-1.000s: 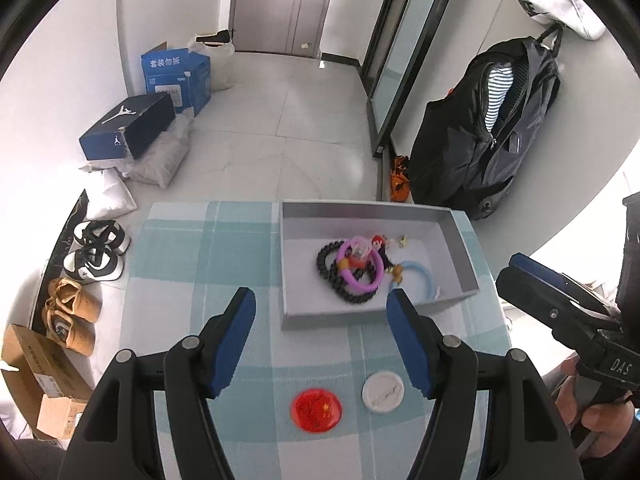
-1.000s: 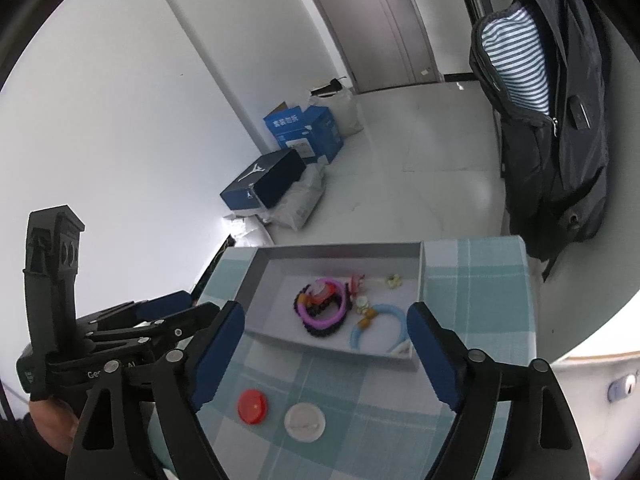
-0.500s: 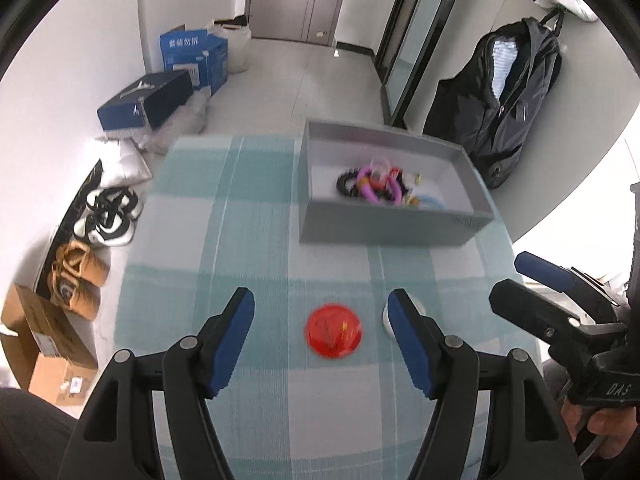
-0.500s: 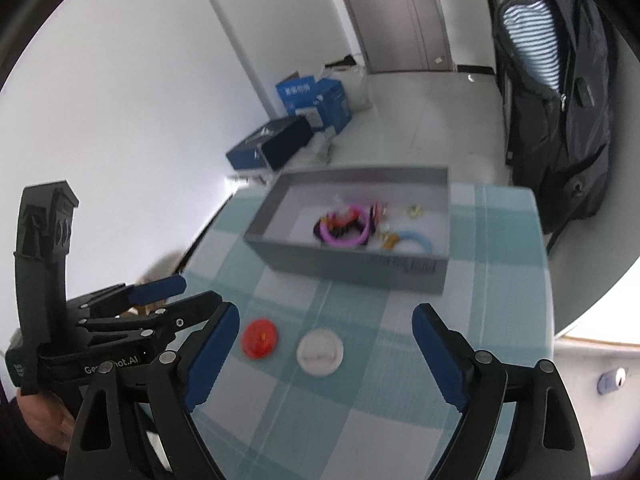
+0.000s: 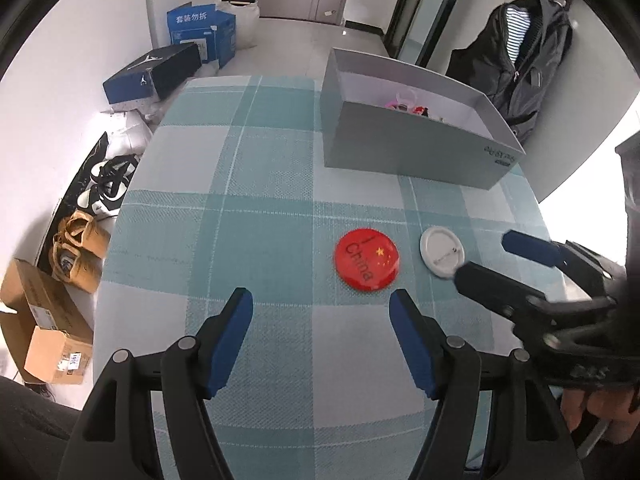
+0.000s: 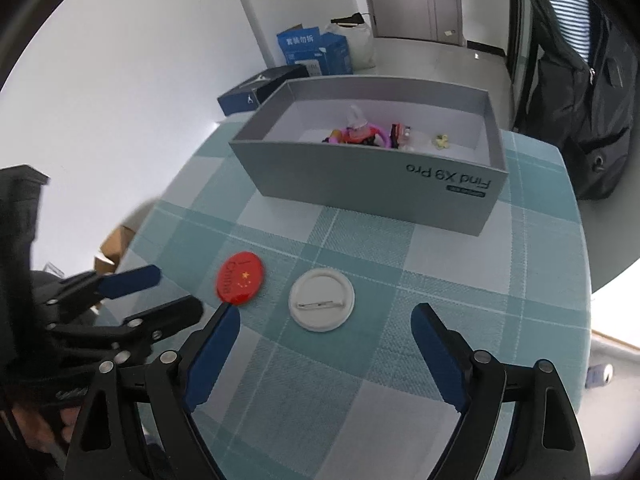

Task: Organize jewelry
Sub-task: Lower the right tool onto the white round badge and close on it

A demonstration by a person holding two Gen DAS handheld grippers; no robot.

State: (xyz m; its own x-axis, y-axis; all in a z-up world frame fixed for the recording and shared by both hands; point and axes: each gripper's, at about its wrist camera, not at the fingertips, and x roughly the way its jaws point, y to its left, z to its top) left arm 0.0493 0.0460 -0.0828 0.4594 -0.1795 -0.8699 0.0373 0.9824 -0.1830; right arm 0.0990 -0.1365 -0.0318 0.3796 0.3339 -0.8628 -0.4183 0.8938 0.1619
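Observation:
A red round badge [image 5: 367,260] [image 6: 240,278] and a white badge [image 5: 442,252] [image 6: 322,299], lying pin side up, sit side by side on the teal checked tablecloth. Behind them stands an open grey box [image 5: 400,152] [image 6: 360,184] holding a pink bracelet [image 6: 360,134] and other small jewelry. My left gripper [image 5: 322,312] [image 6: 172,292] hovers open just short of the red badge, which lies ahead and slightly right of its gap. My right gripper [image 6: 326,316] [image 5: 488,258] is open, with the white badge just ahead between its fingertips, untouched.
The table [image 5: 248,184] is small, with its edges close on the left and right. On the floor are shoes [image 5: 108,184], cardboard boxes [image 5: 44,332] and blue boxes [image 5: 200,36]. A dark backpack [image 5: 524,52] leans against the wall behind the grey box.
Both grippers have come down and drawn back from the grey box toward the two badges, which now look larger and lie just ahead of the fingertips. Nothing has been taken hold of.

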